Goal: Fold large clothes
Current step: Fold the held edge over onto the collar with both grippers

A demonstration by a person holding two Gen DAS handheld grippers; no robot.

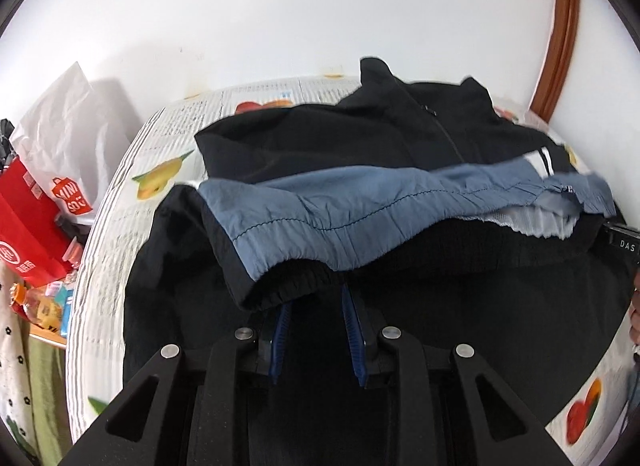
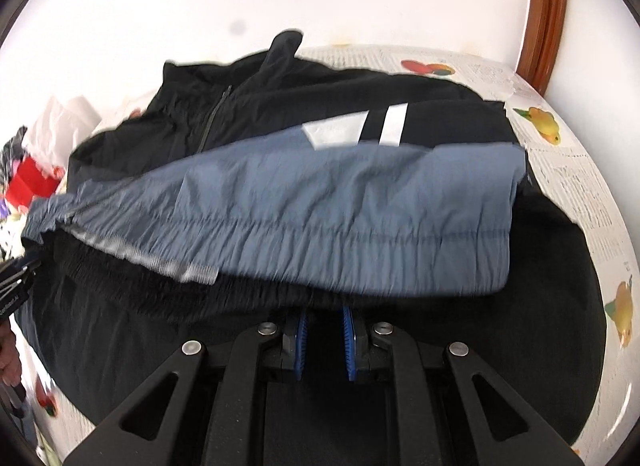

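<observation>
Your jacket (image 1: 360,137) lies on a table covered with a fruit-printed cloth (image 1: 168,133), pushed against a white wall (image 1: 280,5). Its collar points away from you toward that wall, and the zipper runs from the collar down toward you, so the garment's long axis runs from the wall to your grippers. The blue-grey lower panel (image 2: 320,201) is lifted and doubled back across the black body, forming a band that stretches crosswise, left to right, at right angles to the zipper. Two white stripes (image 2: 384,123) show on the black chest just beyond that band in the right wrist view.

Your left gripper (image 1: 316,298) has its blue pads drawn in to a narrow gap, and the black ribbed hem (image 1: 288,286) of the jacket drapes over the fingertips, hiding them; the cloth looks pinched between them. Your right gripper (image 2: 325,312) stands the same way: jaws narrow, tips buried under the hem edge, clamped on the fabric. The two grips sit at opposite ends of the hem, left and right.

A red shopping bag (image 1: 36,221) and a white paper bag (image 1: 64,125) stand off the table's left side. A brown wooden frame (image 2: 544,13) rises at the far right.
</observation>
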